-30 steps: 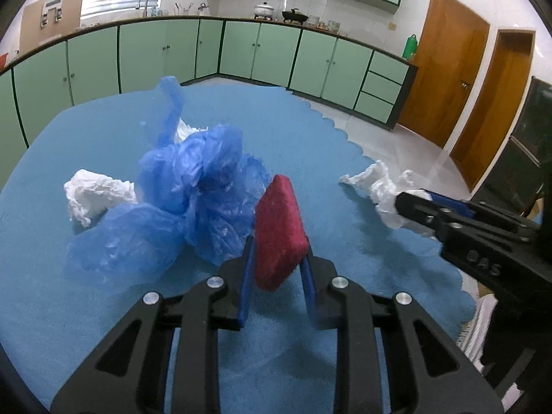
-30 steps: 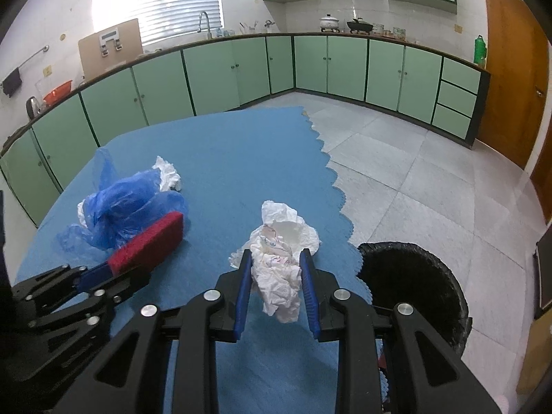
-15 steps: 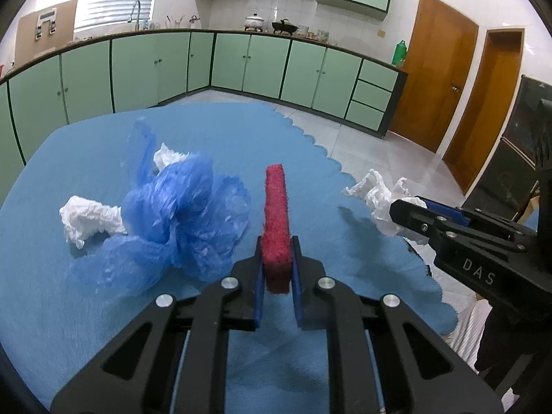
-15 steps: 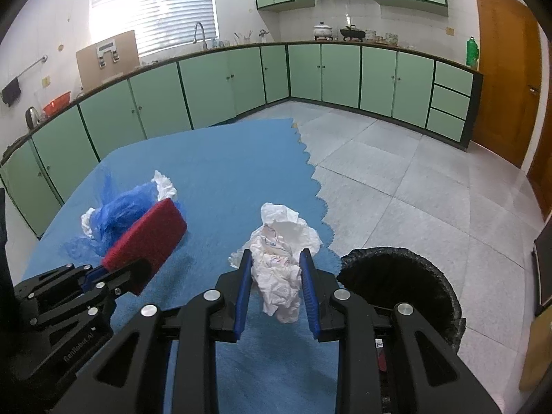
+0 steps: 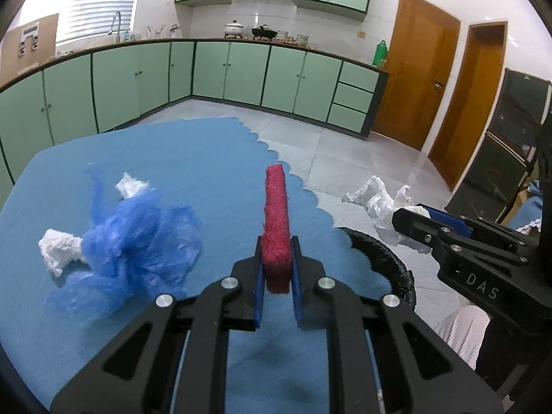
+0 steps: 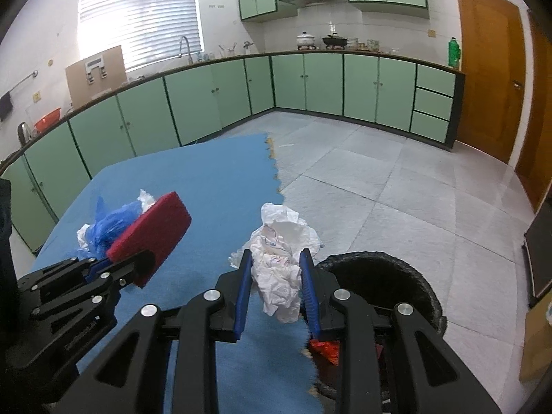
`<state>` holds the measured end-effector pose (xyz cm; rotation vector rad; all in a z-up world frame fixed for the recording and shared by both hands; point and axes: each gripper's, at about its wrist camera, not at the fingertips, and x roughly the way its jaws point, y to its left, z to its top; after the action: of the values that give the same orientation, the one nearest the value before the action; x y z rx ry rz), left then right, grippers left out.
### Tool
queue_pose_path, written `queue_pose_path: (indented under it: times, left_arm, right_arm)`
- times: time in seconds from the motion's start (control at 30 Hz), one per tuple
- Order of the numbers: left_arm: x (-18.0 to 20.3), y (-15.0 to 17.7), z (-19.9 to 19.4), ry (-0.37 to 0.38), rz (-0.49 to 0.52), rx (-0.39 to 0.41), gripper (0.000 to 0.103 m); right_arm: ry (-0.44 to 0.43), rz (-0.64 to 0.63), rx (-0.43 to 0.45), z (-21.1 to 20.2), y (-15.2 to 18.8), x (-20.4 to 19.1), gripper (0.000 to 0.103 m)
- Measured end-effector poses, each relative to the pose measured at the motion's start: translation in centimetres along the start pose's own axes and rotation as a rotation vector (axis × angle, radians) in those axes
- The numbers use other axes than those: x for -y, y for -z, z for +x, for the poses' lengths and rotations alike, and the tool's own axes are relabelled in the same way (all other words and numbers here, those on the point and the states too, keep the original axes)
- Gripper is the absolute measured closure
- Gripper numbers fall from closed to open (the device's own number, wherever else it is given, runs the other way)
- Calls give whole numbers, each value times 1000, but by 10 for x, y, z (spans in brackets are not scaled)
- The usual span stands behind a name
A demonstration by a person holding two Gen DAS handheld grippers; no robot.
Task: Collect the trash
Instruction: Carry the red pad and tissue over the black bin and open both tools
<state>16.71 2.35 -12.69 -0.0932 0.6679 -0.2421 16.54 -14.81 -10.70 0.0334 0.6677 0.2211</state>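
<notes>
both grippers are holding trash above the blue tabletop: the left gripper is clenching a red sponge on edge, the right gripper is pinching a crumpled white paper beside the black bin. blue plastic is lying on the tabletop.

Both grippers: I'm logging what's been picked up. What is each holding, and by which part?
The left gripper clamps a red sponge by its near end. The right gripper grips a crumpled white paper wad across its middle.
</notes>
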Motion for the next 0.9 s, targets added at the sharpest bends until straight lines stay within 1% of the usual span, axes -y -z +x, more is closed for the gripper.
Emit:
queue_pose_path:
  times: [0.23, 0.6, 0.7, 0.9]
  left_arm:
    - [25, -4, 11, 45, 33, -6, 91]
    - [81, -12, 39, 139, 98, -15, 91]
    - [98, -13, 46, 168, 112, -12, 91]
    - [126, -15, 60, 199, 138, -15, 91]
  right_arm:
    - [50, 29, 18, -12, -2, 29, 76]
    - [156, 79, 42, -29, -2, 84, 76]
    - [178, 89, 45, -31, -3, 98, 76]
    - [215, 117, 39, -29, -1, 123, 76]
